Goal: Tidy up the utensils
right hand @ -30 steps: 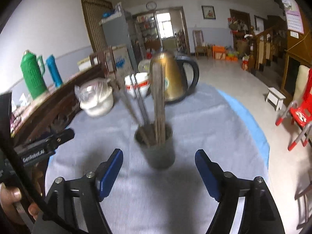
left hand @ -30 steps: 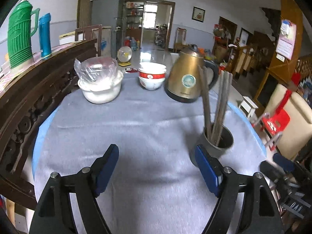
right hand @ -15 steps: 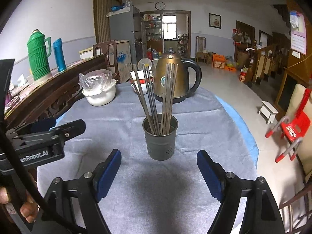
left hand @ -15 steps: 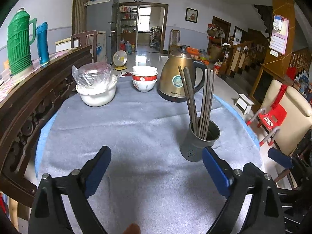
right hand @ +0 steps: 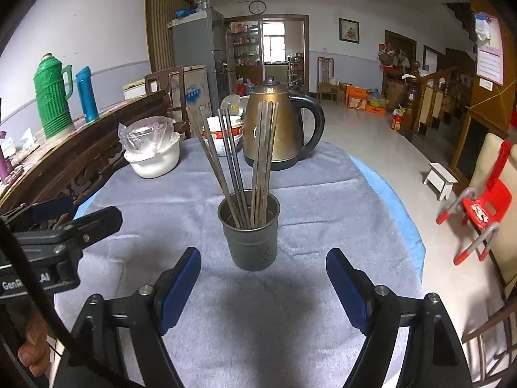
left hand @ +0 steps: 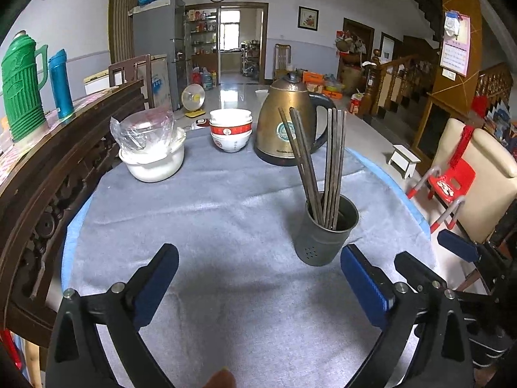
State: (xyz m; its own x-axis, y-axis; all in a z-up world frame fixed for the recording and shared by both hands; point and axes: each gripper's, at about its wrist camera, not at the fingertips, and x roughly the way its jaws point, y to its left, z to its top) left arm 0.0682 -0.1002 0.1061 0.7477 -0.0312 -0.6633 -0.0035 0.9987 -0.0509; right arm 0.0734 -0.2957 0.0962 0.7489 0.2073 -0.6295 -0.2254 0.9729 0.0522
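A grey metal holder (left hand: 326,242) stands upright on the grey tablecloth with several dark chopsticks (left hand: 323,161) leaning in it. My left gripper (left hand: 258,255) hangs near the front of the table with its jaws opening and nothing between them; the holder sits just beyond its right finger. In the right wrist view the holder (right hand: 252,242) and chopsticks (right hand: 245,161) stand centred ahead of my right gripper (right hand: 263,257), which is open and empty, with the holder beyond its fingertips. The left gripper's body (right hand: 64,229) shows at that view's left edge.
At the back of the table stand a brass kettle (left hand: 290,123), stacked red-and-white bowls (left hand: 231,129) and a white bowl covered in plastic (left hand: 152,155). A dark carved wooden rail (left hand: 48,161) borders the left side. A red child's chair (left hand: 449,184) stands on the floor at the right.
The left gripper's jaws have spread wider and it has drawn back from the holder, which now sits farther ahead. The right gripper's view has barely shifted.
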